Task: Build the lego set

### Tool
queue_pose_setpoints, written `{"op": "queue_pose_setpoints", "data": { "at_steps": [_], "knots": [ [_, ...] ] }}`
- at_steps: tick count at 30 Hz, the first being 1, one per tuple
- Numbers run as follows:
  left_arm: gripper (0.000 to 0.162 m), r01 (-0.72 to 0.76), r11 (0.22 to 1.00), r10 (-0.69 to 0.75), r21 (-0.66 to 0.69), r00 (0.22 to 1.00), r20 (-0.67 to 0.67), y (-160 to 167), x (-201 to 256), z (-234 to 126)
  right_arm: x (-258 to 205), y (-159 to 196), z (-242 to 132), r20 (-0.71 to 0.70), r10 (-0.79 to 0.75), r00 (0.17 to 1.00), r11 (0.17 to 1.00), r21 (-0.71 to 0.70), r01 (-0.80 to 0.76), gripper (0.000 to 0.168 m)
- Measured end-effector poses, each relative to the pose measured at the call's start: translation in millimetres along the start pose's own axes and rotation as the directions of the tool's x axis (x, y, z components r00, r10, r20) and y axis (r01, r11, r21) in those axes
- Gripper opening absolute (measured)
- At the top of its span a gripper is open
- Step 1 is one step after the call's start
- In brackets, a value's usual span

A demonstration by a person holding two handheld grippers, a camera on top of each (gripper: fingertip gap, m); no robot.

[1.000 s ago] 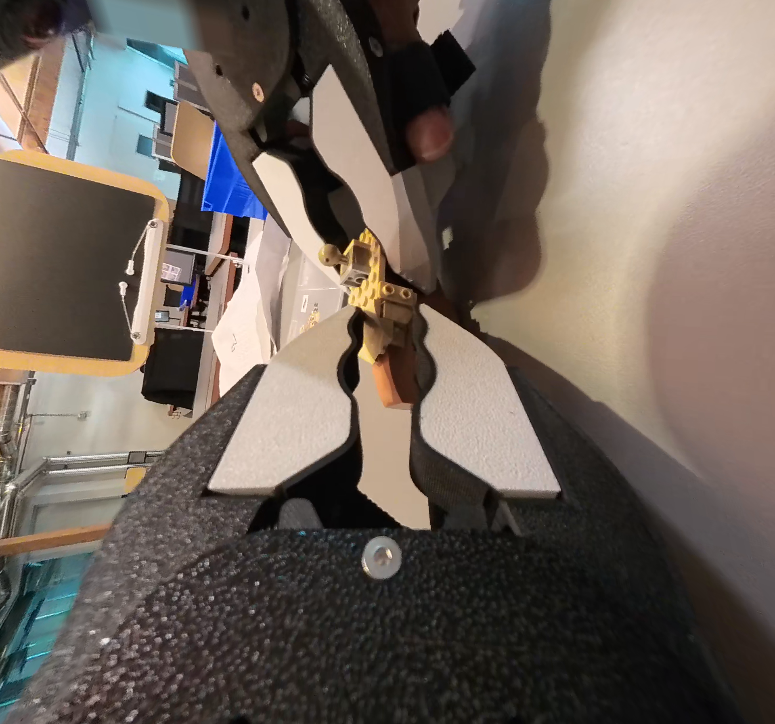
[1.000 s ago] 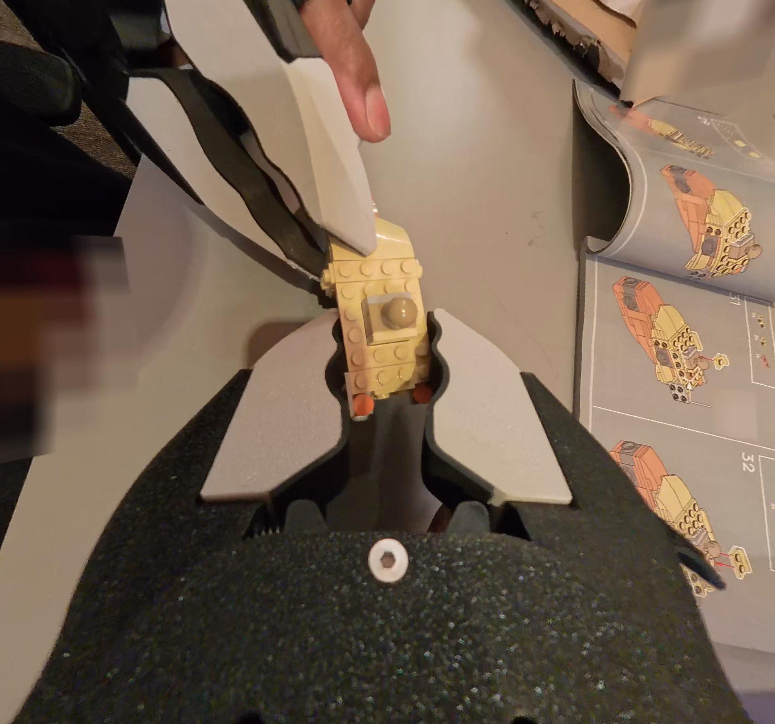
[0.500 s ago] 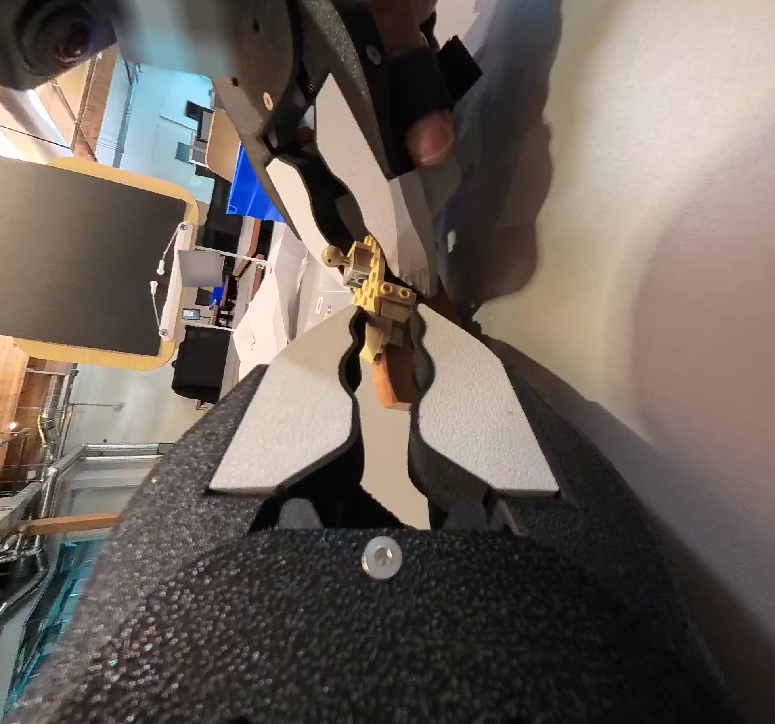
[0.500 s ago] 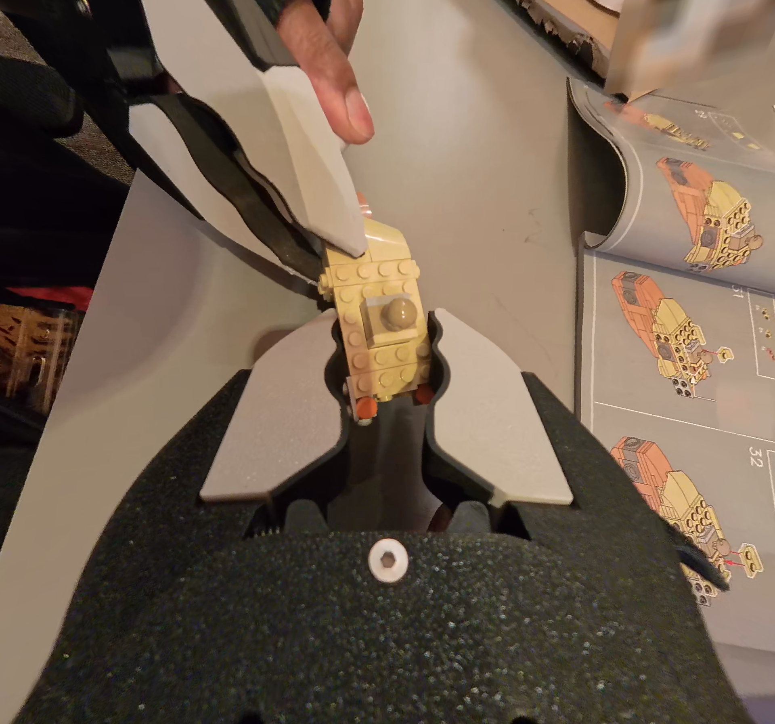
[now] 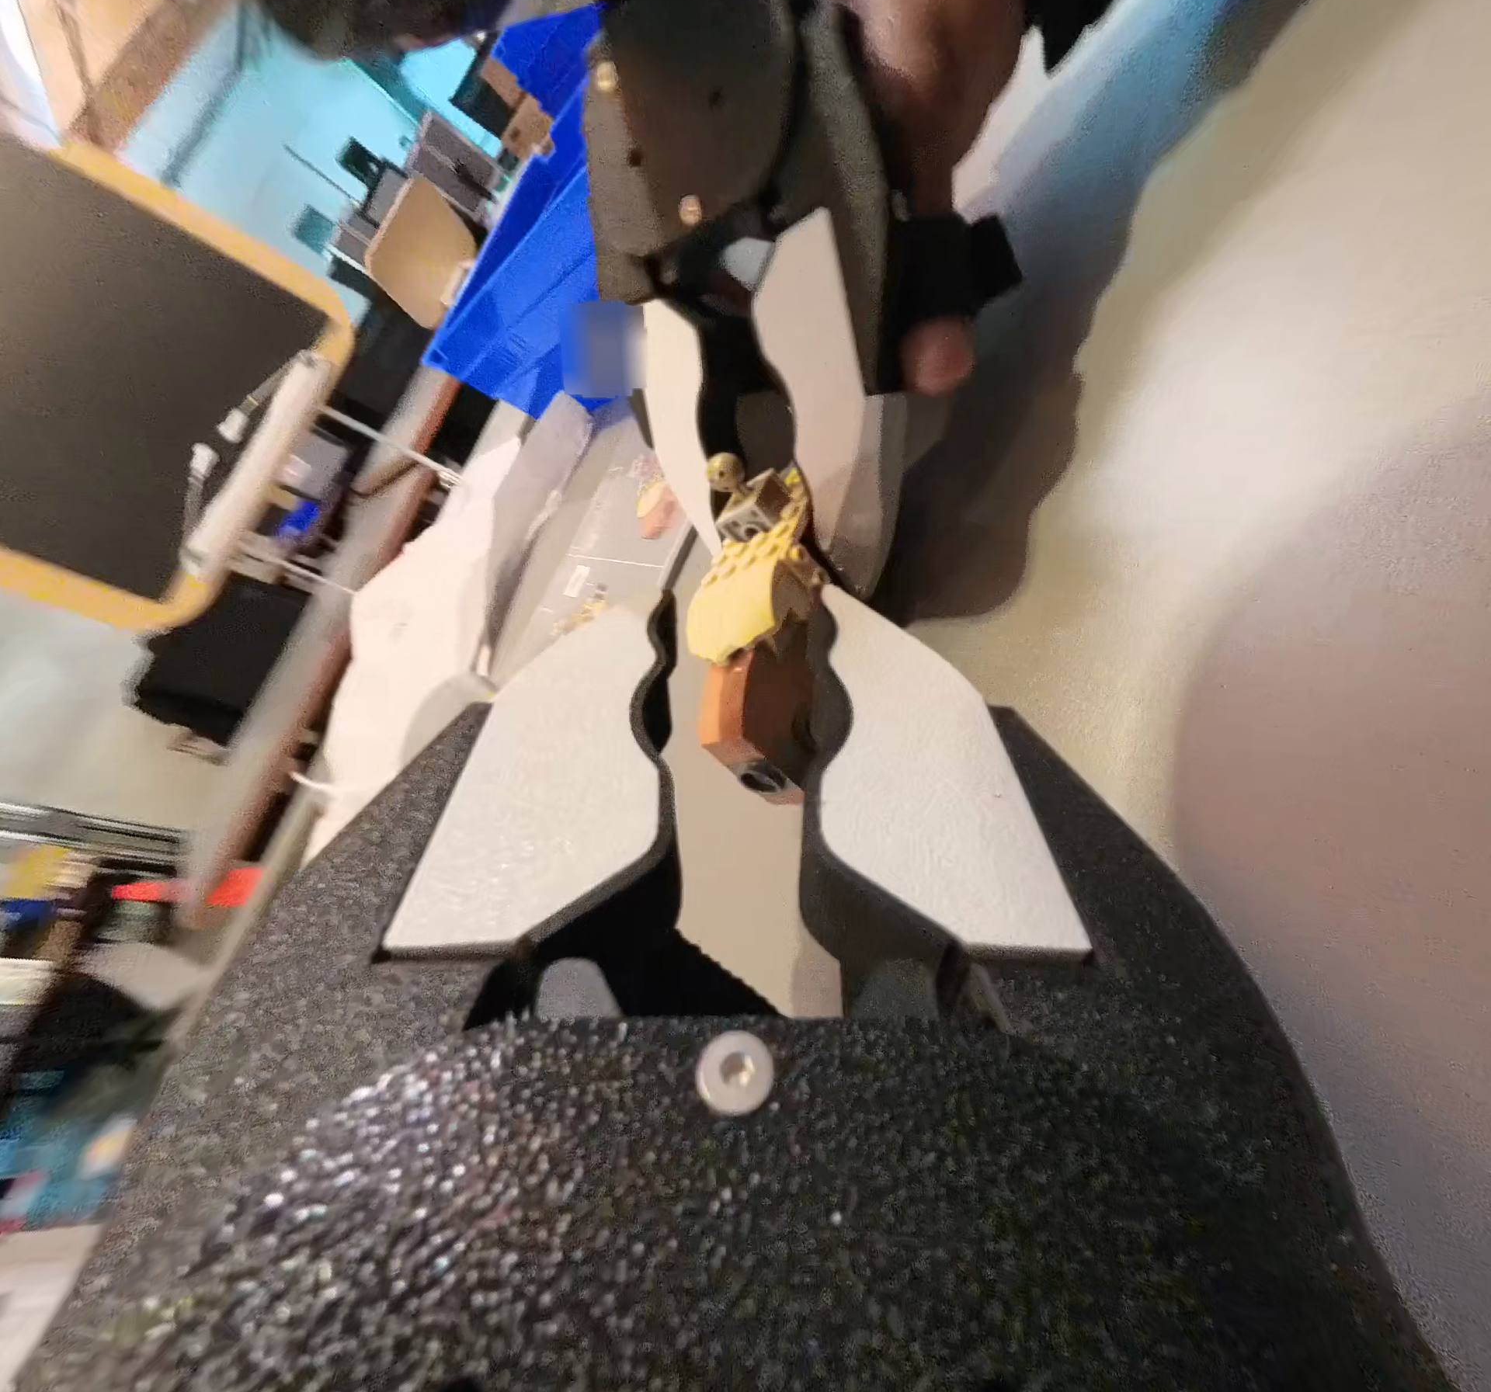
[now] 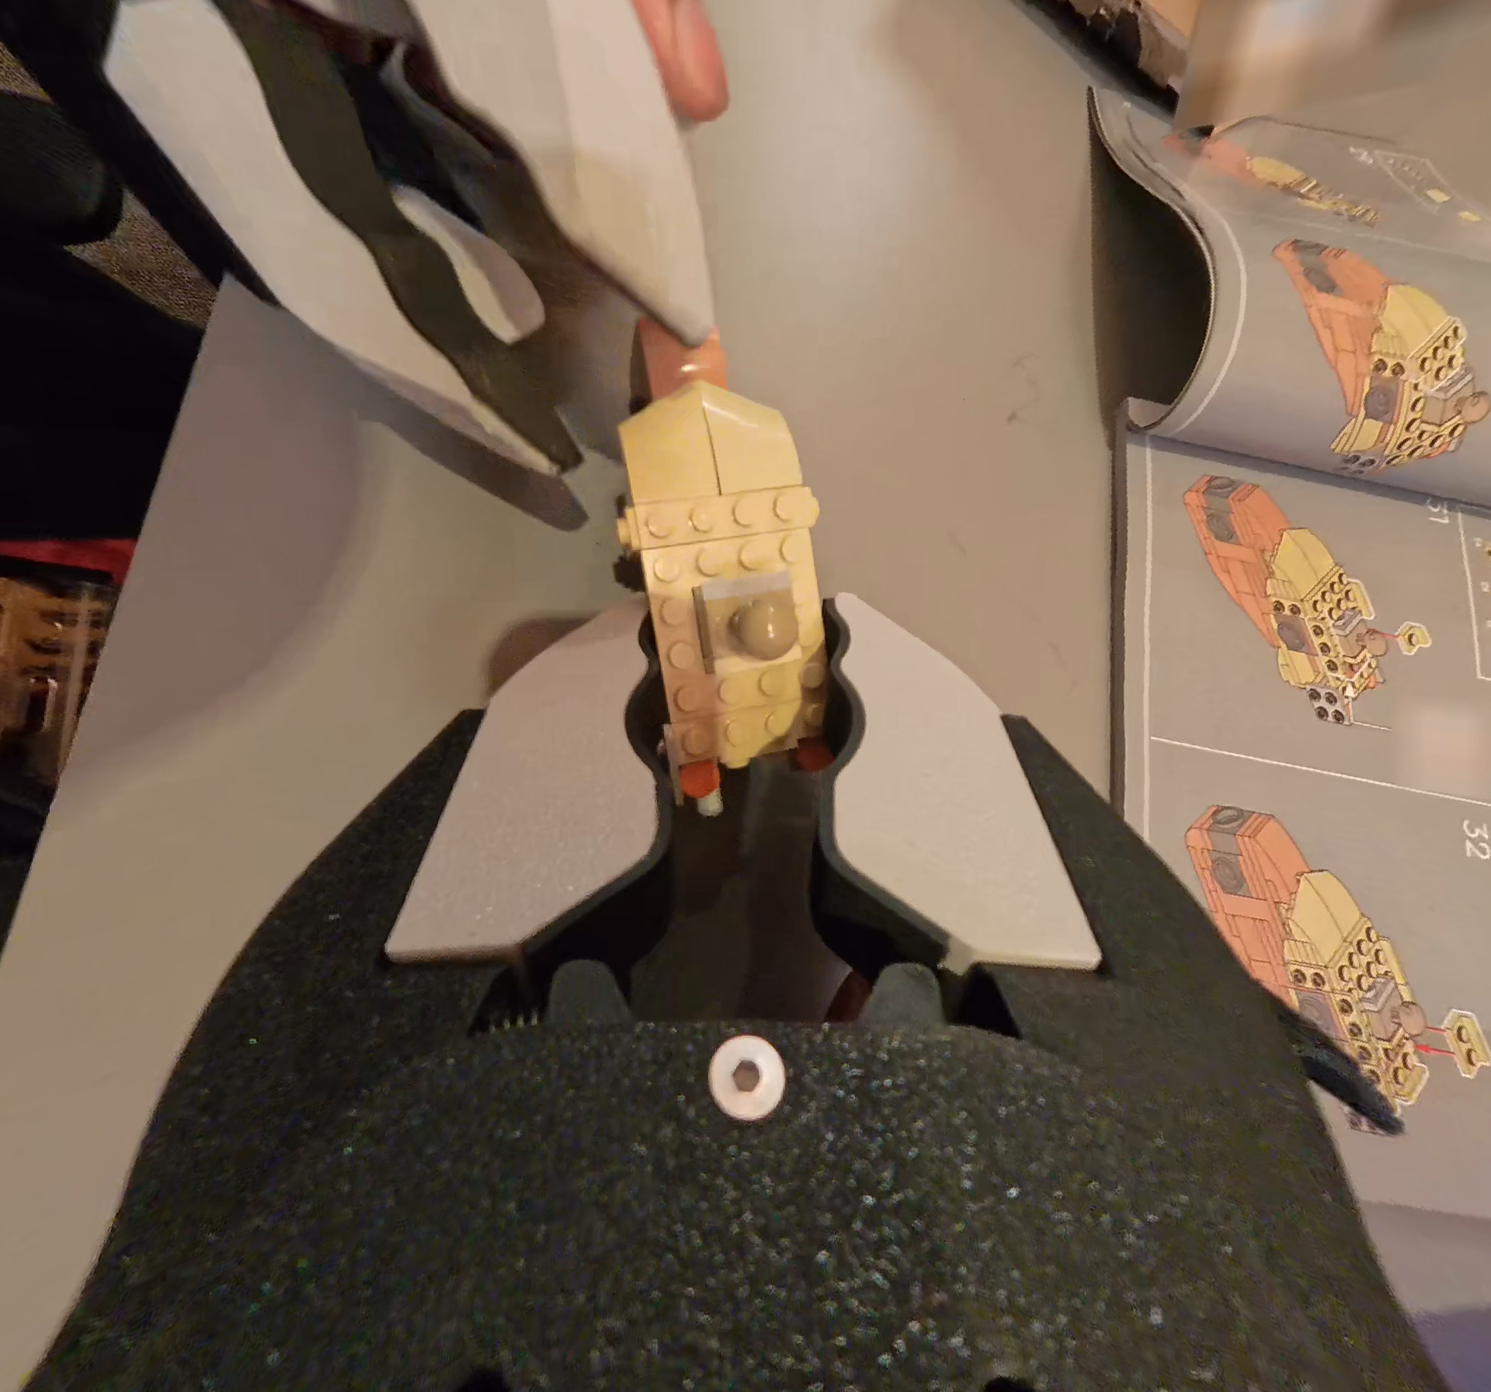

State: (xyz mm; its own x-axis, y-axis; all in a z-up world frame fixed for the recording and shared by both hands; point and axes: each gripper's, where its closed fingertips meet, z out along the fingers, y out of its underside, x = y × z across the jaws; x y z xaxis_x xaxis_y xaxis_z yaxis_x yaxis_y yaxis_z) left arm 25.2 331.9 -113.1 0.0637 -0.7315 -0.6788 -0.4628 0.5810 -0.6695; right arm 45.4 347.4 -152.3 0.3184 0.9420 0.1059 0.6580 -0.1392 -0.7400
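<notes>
We've got the tan and reddish-brown studded lego model up off the pale grey tabletop, and our right gripper is clamped on its tan end. Our left gripper sits wider than the brown tail: one finger touches, the other stands clear. That's the worry, we reckon: with a one-sided hold, any twist could snap the brown section off or lever the model loose.

The left wrist view gives us the brown end with its round hole and the ball-topped grey piece in profile. The right wrist view adds the stud rows and the open grey instruction booklet alongside.
</notes>
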Motion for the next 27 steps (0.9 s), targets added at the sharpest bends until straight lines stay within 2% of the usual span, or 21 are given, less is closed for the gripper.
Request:
{"op": "queue_pose_setpoints", "data": {
  "at_steps": [2, 4, 10, 15, 22, 27],
  "knots": [
    [0.036, 0.102, 0.995, -0.102, -0.008, 0.994, -0.028, 2.8, -6.1, -0.6, 0.1, -0.6, 0.1, 0.003, 0.004, 1.000, 1.000, 0.003, -0.004, 0.036],
    [0.038, 0.098, 0.995, -0.099, -0.026, 0.994, -0.042, 4.5, -9.0, 0.5, 0.0, -1.0, 0.3, 0.003, 0.000, 1.000, 1.000, 0.002, 0.000, 0.036],
    [0.037, -0.075, 0.993, 0.063, -0.085, 0.989, -0.134, 17.6, 5.4, 11.1, -0.6, -0.6, 0.5, 0.004, -0.001, 1.000, 1.000, 0.001, 0.001, 0.036],
    [0.037, -0.148, 0.986, 0.139, -0.074, 0.983, -0.124, 16.5, -0.4, 12.2, -0.6, -0.5, 0.4, 0.006, -0.003, 1.000, 1.000, 0.005, 0.003, 0.036],
    [0.037, -0.345, 0.936, 0.334, -0.072, 0.933, -0.133, 15.1, 1.7, 18.3, 0.8, -0.6, 0.7, 0.000, -0.006, 1.000, 1.000, 0.007, 0.006, 0.036],
    [0.036, -0.399, 0.914, 0.387, -0.079, 0.913, -0.130, 15.2, 3.0, 20.6, 1.5, -0.3, 0.7, -0.007, -0.008, 1.000, 1.000, 0.006, 0.008, 0.036]
  ]
}}
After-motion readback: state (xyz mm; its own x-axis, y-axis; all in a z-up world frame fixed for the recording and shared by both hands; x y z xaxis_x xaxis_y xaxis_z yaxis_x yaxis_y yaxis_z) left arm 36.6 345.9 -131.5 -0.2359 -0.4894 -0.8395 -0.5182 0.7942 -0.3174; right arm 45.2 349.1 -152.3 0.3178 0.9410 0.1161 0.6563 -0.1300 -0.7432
